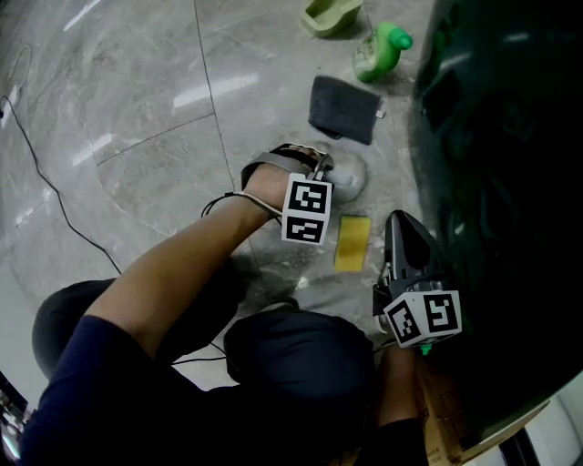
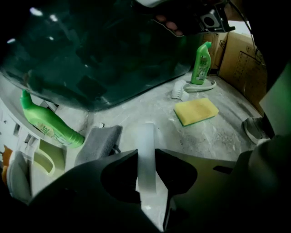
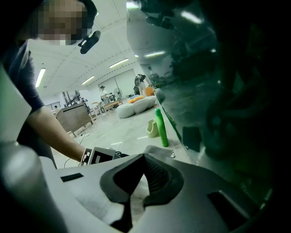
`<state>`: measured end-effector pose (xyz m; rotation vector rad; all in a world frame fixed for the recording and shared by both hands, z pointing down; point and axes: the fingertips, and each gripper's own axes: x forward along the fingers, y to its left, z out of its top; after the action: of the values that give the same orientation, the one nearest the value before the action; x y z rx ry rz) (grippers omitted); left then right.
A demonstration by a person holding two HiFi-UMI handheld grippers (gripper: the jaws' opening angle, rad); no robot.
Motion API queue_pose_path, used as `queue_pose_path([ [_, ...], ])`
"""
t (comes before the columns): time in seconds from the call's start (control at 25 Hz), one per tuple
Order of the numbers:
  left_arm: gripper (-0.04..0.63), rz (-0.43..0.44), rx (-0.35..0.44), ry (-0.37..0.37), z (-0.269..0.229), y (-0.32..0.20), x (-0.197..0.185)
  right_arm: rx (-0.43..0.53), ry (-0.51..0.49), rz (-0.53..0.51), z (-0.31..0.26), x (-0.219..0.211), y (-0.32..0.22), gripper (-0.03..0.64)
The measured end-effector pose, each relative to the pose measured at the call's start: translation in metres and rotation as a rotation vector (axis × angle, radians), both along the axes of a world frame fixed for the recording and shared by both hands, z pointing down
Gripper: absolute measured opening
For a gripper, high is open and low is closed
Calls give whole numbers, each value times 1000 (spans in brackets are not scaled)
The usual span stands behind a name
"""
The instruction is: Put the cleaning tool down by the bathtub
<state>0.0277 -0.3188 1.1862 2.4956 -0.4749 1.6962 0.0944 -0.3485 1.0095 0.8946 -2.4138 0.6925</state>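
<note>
The white-handled cleaning tool (image 2: 145, 136) is clamped by the left hand-held gripper (image 2: 146, 157) near the bathtub (image 2: 113, 54), between a grey cloth (image 2: 97, 141) and a yellow sponge (image 2: 196, 111). The right hand-held gripper (image 3: 142, 166) is closed and empty.

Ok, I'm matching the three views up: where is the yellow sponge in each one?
Head view: yellow sponge just right of centre.
Left gripper view: right of centre, mid height.
Right gripper view: not in it.
Shared landmark: the green bottle beside the pale scoop.
</note>
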Motion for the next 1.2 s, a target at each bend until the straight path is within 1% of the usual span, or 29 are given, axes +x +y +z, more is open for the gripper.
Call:
queue_pose_path([
  [0.16,118,-8,-15,20,0,2,0,-1,-1,0,1,1,-1,5],
  [0.32,149,-4,-37,42,-3,6,-3,1,-7,0,0,-2,-2,5],
  [0.52,160,-3,-28,80,-17,7,-3,11,-7,-4,-6,-7,-3,5],
  [0.68,167,-29,-29,118,-36,1,-7,16,-7,-1,-19,-12,-6,5],
  [0.92,170,-71,-7,172,-87,-10,-24,5,9,14,-55,-22,-4,5],
  [1.08,170,-111,2,186,-133,-16,-44,-1,22,-1,-94,-29,4,5],
  [1.2,170,-160,12,204,-175,-20,-59,-11,31,-1,-129,-32,5,5],
])
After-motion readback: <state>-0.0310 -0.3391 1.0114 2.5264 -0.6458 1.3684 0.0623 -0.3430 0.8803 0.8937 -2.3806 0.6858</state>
